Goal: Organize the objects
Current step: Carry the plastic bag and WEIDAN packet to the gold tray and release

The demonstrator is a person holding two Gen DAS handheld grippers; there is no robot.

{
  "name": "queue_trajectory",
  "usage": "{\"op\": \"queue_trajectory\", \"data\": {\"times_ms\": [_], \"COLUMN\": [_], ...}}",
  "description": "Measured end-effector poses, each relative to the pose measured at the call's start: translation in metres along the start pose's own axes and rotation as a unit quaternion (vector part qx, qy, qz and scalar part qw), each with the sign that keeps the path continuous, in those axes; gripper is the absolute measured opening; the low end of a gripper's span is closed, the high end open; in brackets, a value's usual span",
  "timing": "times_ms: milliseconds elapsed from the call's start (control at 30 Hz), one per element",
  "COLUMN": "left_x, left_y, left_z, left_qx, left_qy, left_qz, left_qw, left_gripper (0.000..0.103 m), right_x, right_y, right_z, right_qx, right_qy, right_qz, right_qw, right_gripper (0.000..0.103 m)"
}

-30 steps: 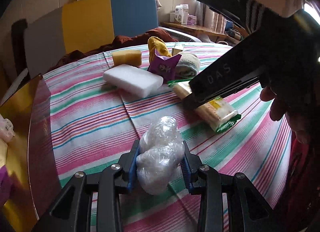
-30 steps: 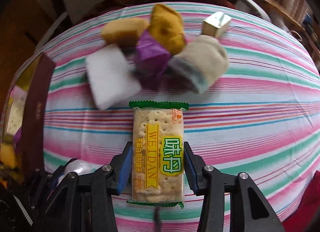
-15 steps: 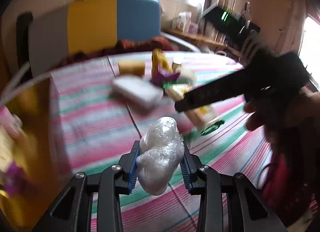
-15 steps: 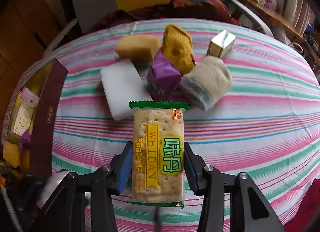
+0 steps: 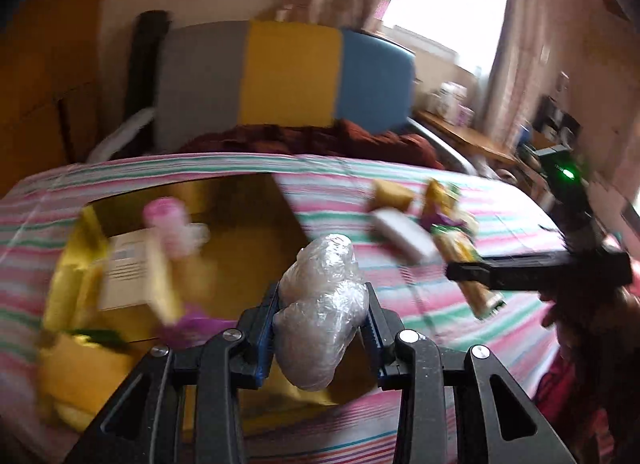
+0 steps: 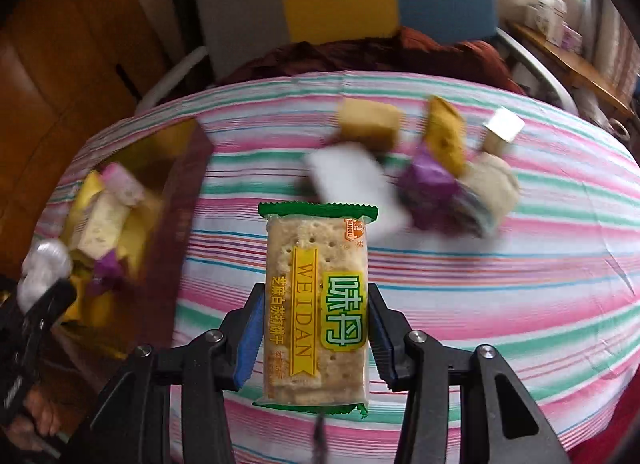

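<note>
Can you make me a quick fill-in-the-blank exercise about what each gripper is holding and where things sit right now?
1. The left gripper is shut on a bundle wrapped in clear ____.
2. The right gripper is shut on a packet of ____.
3. The white sponge lies on the ____ tablecloth.
4. The box has a ____ lining.

Missing words: plastic; crackers; striped; gold
</note>
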State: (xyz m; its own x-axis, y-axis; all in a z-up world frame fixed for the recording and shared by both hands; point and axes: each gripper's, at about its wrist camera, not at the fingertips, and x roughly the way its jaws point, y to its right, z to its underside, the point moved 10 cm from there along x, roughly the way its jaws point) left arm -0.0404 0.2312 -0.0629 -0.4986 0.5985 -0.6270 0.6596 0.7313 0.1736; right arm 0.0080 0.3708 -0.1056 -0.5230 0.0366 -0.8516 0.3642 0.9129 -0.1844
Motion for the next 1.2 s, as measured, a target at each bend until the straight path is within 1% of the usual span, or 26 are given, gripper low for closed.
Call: {"op": "queue_trajectory", "data": {"times_ms": [167,233,367,433,467,500,533,567,600,633,800,867,900,933,967,1000,1067,1200], "left_x": [-0.020,-0.026,-0.028,-0.027,-0.026,-0.023,-0.020,-0.018,-0.017,-0.017,-0.022,-0.025,-0.027,-0.031,-0.034,-0.038,-0.045,-0.057], "left_y": [-0.063,-0.088,-0.134,-0.159,-0.168,-0.177,-0.186,-0.191,-0.197,-0.203,-0.198,-0.190,-0.187,-0.181,-0.177,-0.173,-0.169,-0.156], "left_z": [-0.002,-0.004,-0.009,-0.012,-0.014,-0.015,-0.015,-0.015,-0.014,-0.011,0.001,0.007,0.010,0.014,0.016,0.019,0.020,0.019], "left_qx": [-0.037,-0.051,-0.071,-0.080,-0.082,-0.084,-0.084,-0.084,-0.086,-0.091,-0.101,-0.108,-0.110,-0.111,-0.111,-0.109,-0.107,-0.094], "left_qy": [0.018,0.023,0.028,0.028,0.027,0.025,0.021,0.017,0.014,0.013,0.010,0.010,0.012,0.014,0.016,0.020,0.023,0.033], "left_qz": [-0.048,-0.068,-0.108,-0.130,-0.139,-0.147,-0.154,-0.159,-0.166,-0.172,-0.165,-0.155,-0.154,-0.153,-0.153,-0.158,-0.171,-0.175], "left_qw": [0.9980,0.9961,0.9912,0.9879,0.9865,0.9853,0.9842,0.9836,0.9822,0.9809,0.9811,0.9818,0.9819,0.9819,0.9818,0.9811,0.9792,0.9795], "left_gripper": [0.038,0.038,0.038,0.038,0.038,0.040,0.046,0.059,0.065,0.068,0.069,0.074,0.075,0.078,0.080,0.082,0.087,0.093], "right_x": [0.013,0.021,0.035,0.040,0.041,0.042,0.042,0.040,0.038,0.037,0.038,0.036,0.035,0.032,0.030,0.028,0.023,0.016], "right_y": [-0.067,-0.089,-0.127,-0.136,-0.137,-0.137,-0.137,-0.137,-0.137,-0.138,-0.140,-0.143,-0.145,-0.146,-0.148,-0.149,-0.150,-0.152], "right_z": [-0.018,-0.026,-0.060,-0.079,-0.089,-0.095,-0.099,-0.100,-0.099,-0.096,-0.066,-0.055,-0.051,-0.048,-0.044,-0.042,-0.036,-0.027], "right_qx": [-0.051,-0.068,-0.077,-0.079,-0.074,-0.068,-0.062,-0.056,-0.055,-0.058,-0.083,-0.092,-0.097,-0.101,-0.104,-0.106,-0.103,-0.105], "right_qy": [-0.008,-0.012,0.001,0.018,0.029,0.034,0.037,0.039,0.040,0.040,0.034,0.042,0.049,0.059,0.070,0.078,0.088,0.095], "right_qz": [-0.034,-0.038,-0.047,-0.037,-0.027,-0.020,-0.018,-0.021,-0.024,-0.024,-0.008,0.001,0.007,0.014,0.022,0.026,0.031,0.031], "right_qw": [0.998,0.997,0.996,0.996,0.997,0.997,0.997,0.997,0.997,0.997,0.996,0.995,0.994,0.993,0.992,0.991,0.990,0.989], "right_gripper": [0.047,0.047,0.048,0.053,0.060,0.064,0.071,0.073,0.073,0.073,0.073,0.074,0.079,0.084,0.096,0.103,0.103,0.103]}}
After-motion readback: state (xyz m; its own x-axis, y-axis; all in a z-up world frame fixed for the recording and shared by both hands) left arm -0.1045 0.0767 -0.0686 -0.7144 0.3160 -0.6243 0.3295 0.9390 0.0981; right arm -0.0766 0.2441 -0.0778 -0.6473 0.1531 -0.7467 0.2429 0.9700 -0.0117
